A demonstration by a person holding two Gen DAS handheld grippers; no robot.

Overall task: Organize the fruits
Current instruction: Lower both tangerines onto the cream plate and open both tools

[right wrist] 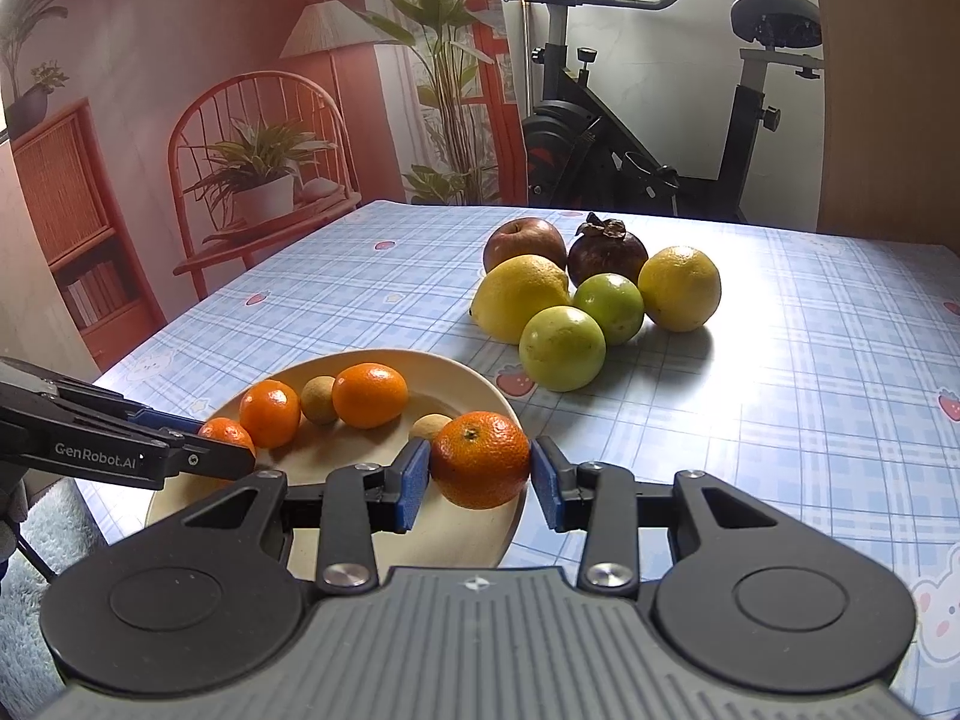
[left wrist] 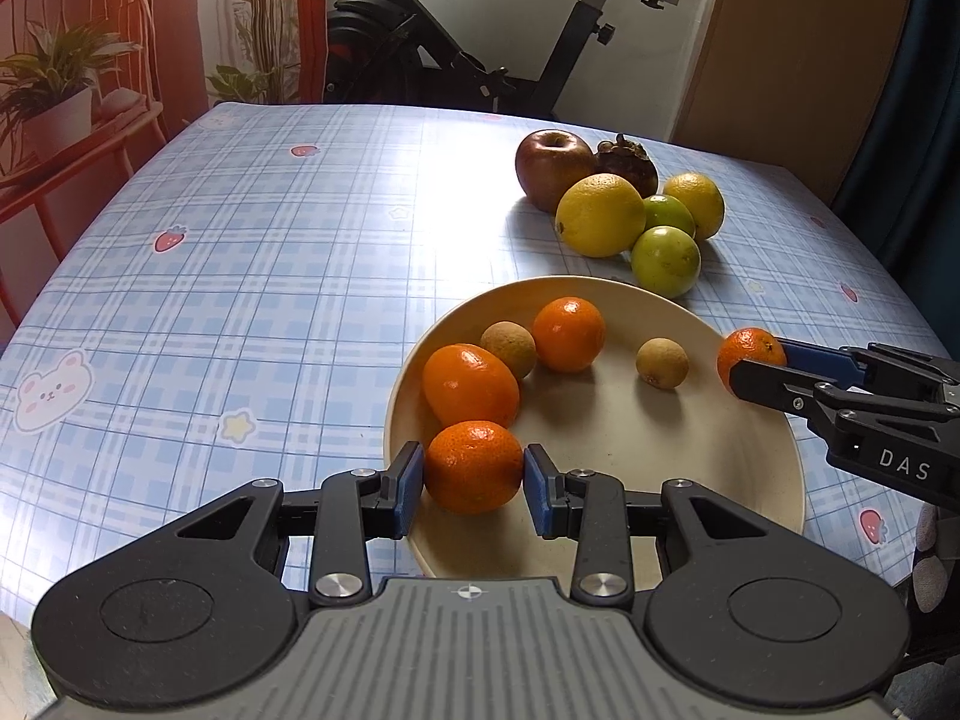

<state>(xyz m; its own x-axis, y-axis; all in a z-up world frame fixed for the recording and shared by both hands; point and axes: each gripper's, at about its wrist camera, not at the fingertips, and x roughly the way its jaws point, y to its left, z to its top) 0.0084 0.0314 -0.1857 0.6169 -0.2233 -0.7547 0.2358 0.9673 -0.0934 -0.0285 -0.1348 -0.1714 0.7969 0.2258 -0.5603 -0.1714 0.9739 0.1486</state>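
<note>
- Table's covered in a blue plaid cloth [left wrist: 240, 252] with little strawberry and bear prints, lots of glare off it.
- Room behind, going left to right: a red chair [right wrist: 252, 180] with a potted plant [right wrist: 264, 174] on the seat, a tall leafy plant, then an exercise bike [left wrist: 480, 42] by the white wall.
- Cream plate [left wrist: 600, 420] sits near the front edge. On it are two free tangerines and two small brownish round fruits.
- Left gripper [left wrist: 474, 474] has its blue pads on either side of a tangerine [left wrist: 474, 465] at the plate's near rim; the right pad looks like it's barely touching, so I can't tell if it's really clamped.
- Right gripper [right wrist: 480, 462] is clamped on another tangerine [right wrist: 480, 459] over the plate's right rim.
- Loose pile beyond the plate: apple [left wrist: 552, 159], mangosteen [left wrist: 627, 159], two yellow citrus, two green fruits, all touching.
- Only the right wrist view shows the bookshelf [right wrist: 66, 228] and floor lamp at far left, plus the "GenRobot.AI" lettering on the left gripper. Left wrist view shows "DAS" on the right one.
</note>
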